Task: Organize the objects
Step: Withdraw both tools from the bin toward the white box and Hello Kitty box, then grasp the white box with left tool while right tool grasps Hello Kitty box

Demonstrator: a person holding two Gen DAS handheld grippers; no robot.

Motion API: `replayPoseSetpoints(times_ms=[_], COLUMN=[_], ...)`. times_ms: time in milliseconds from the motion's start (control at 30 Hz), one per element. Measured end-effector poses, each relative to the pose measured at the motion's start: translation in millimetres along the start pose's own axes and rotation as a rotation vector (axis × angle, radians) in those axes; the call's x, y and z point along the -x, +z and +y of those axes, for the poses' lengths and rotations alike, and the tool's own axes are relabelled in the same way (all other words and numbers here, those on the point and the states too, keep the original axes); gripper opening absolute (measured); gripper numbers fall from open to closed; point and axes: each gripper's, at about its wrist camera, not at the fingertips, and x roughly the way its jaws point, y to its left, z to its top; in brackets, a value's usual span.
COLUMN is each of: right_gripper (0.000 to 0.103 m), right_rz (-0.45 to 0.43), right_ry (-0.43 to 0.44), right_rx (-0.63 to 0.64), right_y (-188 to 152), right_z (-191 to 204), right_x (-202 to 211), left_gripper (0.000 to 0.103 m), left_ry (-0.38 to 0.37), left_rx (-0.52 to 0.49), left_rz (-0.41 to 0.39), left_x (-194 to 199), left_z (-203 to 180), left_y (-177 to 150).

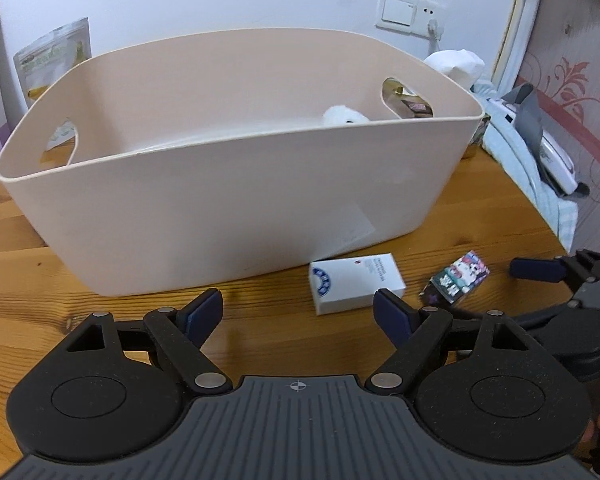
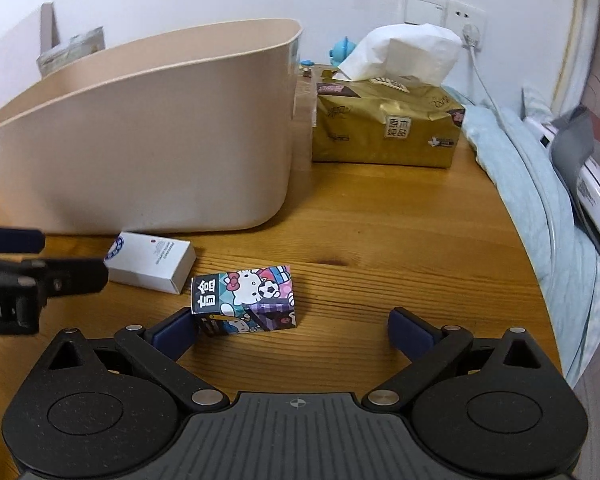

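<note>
hello kitty blind box [image 2: 246,299] lies between the spread, empty right gripper [image 2: 294,330] fingers, likely for basket [image 2: 148,140] storage; left gripper [image 1: 298,312] released.

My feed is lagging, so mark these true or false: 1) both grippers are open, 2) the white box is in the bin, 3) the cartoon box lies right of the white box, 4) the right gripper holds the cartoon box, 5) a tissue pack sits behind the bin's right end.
1) True: the left gripper and right gripper both have their fingers spread.
2) False: the white box lies on the table, in front of the bin.
3) True: the cartoon box lies right of it.
4) False: it lies on the table by the left finger, ungripped.
5) True: the tissue pack sits there.
</note>
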Motion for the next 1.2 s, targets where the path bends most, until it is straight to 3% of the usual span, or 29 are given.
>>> replayPoseSetpoints(times_ms=[367, 933, 1200], right_gripper=[0.103, 0.103, 0.103], right_rz=[0.004, -0.011, -0.018], right_ry=[0.025, 0.044, 0.043], right_rx=[0.058, 0.077, 0.069], right_y=[3.8, 3.5, 3.0], right_z=[0.5, -3.4, -2.6], right_x=[-6.0, -7.9, -8.1], left_gripper=[0.084, 0.087, 0.087], left_ry=[-0.016, 0.105, 0.149], left_rx=[0.012, -0.001, 0.06], left_rz=[0.015, 0.058, 0.052], left_x=[-9.5, -39.7, -32.8], left_z=[-23.8, -33.3, -7.7], left_y=[4.6, 5.8, 0.5])
